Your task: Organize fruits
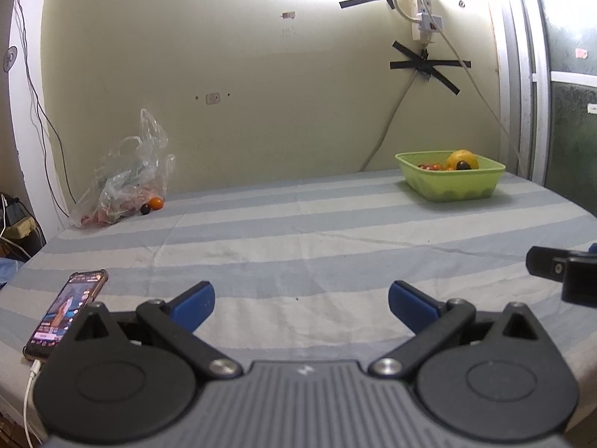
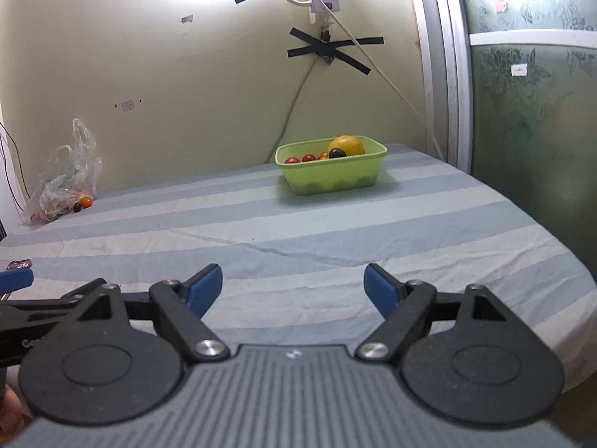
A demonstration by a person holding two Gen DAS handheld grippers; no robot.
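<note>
A green basket [image 1: 453, 186] [image 2: 332, 177] stands at the far right of the striped table, holding a large yellow fruit [image 1: 462, 156] [image 2: 347, 145], a dark round fruit [image 2: 336, 153] and small red ones [image 2: 298, 159]. A clear plastic bag [image 1: 125, 179] [image 2: 63, 179] lies at the far left by the wall, with a small orange fruit [image 1: 156, 202] [image 2: 86, 201] and a dark fruit [image 1: 145, 208] [image 2: 77, 207] beside it. My left gripper [image 1: 301, 300] is open and empty above the near table. My right gripper [image 2: 293, 287] is open and empty too.
A phone [image 1: 65, 311] with a lit screen and a white cable lies at the near left table edge. Cables and black tape hang on the wall [image 1: 429, 65] behind the basket. A door frame [image 2: 444, 74] stands at the right. The striped cloth [image 2: 261, 231] covers the table.
</note>
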